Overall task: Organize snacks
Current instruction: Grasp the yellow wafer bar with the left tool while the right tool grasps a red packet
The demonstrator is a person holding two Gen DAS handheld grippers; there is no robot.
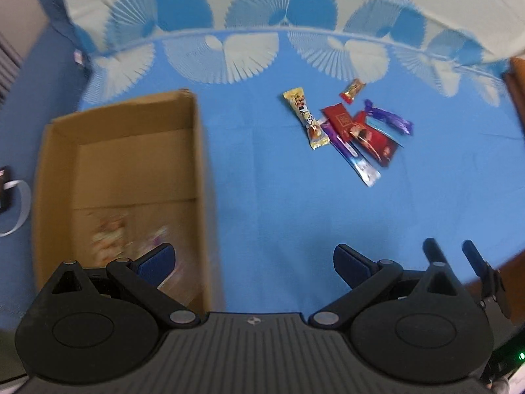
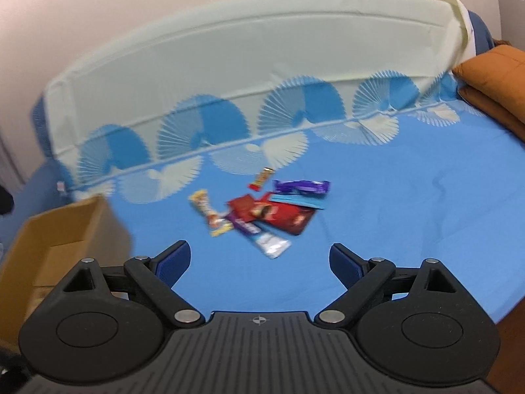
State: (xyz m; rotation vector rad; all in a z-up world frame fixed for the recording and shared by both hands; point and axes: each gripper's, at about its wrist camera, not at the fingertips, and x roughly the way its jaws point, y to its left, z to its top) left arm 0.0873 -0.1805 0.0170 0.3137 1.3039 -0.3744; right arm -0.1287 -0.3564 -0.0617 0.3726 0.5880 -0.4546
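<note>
No words, brand names or numbers can be read in either view. The snack wrappers [image 1: 347, 131] lying on the blue cloth [image 1: 262, 197] have printing on them, but the letters are too small and too blurry to make out. The yellow wrapper [image 1: 306, 116] shows dark marks that may be letters, and the red packet [image 1: 339, 120] has a small pale square on it, yet neither can be read. The cardboard box [image 1: 197, 164] has something blurry and colourful inside, with no clear writing. The only sign that shows is a little round mark with a cross in it, on the black body of each gripper.
</note>
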